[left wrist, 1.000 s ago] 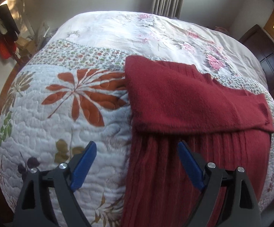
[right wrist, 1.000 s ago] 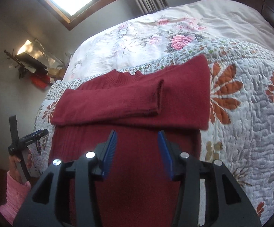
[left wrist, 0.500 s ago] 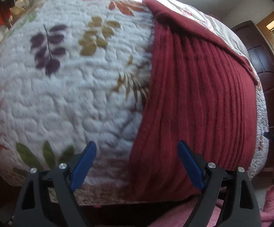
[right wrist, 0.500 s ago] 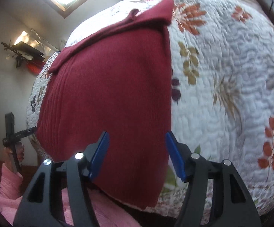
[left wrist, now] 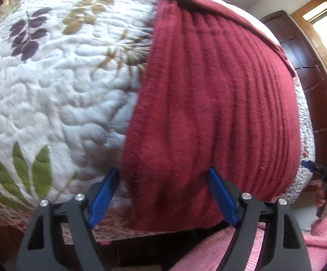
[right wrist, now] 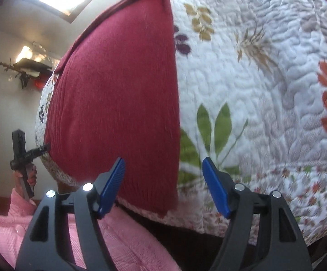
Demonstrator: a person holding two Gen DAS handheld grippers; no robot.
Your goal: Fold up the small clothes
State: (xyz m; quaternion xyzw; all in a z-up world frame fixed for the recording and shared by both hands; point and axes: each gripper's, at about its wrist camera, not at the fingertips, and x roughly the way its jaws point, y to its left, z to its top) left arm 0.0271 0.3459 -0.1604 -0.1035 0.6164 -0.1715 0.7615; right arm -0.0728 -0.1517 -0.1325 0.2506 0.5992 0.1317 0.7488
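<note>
Red sweater (left wrist: pixel 208 103) on quilt (left wrist: pixel 57 90), pink sleeve (right wrist: pixel 122 244) perhaps blocking hem

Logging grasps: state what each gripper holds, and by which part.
Nothing is held. The left gripper and right gripper are both open, each straddling a bottom corner of the sweater without clamping it.

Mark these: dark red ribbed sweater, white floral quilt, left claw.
Dark red ribbed sweater (left wrist: pixel 208 103): left wrist view, middle of ribbed body.
White floral quilt (right wrist: pixel 265 94): right wrist view, bare stitched white area.
Left claw (left wrist: pixel 163 194): left wrist view, midway between blue fingertips.
</note>
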